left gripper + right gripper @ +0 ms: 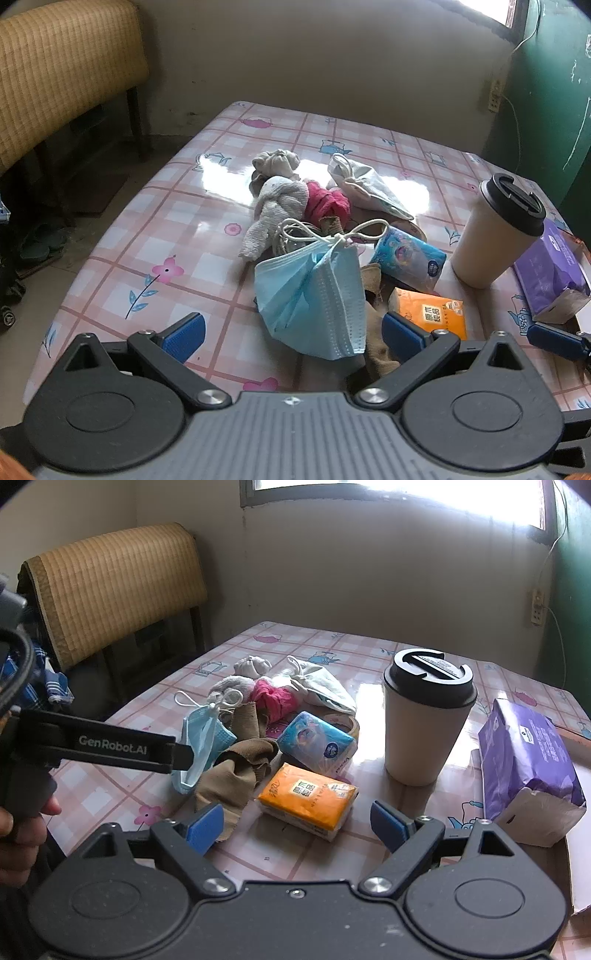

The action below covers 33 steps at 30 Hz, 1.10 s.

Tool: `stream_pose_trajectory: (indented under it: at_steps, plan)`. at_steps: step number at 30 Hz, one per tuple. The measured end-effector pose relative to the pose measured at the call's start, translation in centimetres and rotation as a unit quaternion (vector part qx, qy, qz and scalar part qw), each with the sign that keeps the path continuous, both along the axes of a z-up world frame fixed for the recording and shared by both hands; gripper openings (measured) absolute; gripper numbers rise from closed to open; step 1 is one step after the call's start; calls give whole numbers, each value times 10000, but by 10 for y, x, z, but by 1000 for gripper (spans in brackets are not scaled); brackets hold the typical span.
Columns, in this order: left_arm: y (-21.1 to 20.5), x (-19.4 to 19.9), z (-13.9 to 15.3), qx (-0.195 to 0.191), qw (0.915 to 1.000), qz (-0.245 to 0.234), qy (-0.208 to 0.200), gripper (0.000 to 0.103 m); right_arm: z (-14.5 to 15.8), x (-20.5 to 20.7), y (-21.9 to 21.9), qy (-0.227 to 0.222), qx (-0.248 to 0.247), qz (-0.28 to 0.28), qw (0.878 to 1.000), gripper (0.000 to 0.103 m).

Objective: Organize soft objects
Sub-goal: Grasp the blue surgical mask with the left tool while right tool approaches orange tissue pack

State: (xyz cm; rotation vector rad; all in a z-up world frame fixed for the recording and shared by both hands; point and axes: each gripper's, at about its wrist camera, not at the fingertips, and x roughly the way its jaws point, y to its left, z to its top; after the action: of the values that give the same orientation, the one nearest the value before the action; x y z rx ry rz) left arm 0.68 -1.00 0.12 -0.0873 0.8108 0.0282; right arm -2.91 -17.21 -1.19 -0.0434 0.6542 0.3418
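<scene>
Jaws on left gripper (293, 330) and right gripper (297, 825) standing wide, holding nothing. Blue mask (314, 295) lying nearest; pinching one thin fold, lifting slowly.

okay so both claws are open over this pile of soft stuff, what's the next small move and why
Probably ease the left claw down and close on the blue face mask. It lies on top of the pile, right between the open jaws, while the right claw hangs empty over the orange tissue pack.

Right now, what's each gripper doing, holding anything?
Left gripper: open, holding nothing, blue face mask in front of it.
Right gripper: open, holding nothing.
</scene>
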Motion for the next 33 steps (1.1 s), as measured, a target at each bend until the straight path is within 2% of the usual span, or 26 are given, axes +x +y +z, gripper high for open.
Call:
stream_pose_trajectory:
  at_steps: [6, 16, 22, 33]
  plan:
    - [-4, 3, -1, -6, 10000, -19, -51, 103, -2, 2, -1, 40, 9, -31, 10000, 101]
    - [-8, 7, -1, 29, 10000, -24, 81, 103, -6, 5, -2, 93, 50, -77, 9999, 101]
    - [-11, 14, -1, 26, 10000, -16, -12, 103, -7, 7, -3, 115, 62, -107, 9999, 101]
    - [-7, 32, -7, 259, 9996, 112, 64, 103, -9, 8, -3, 123, 57, -125, 9998, 101]
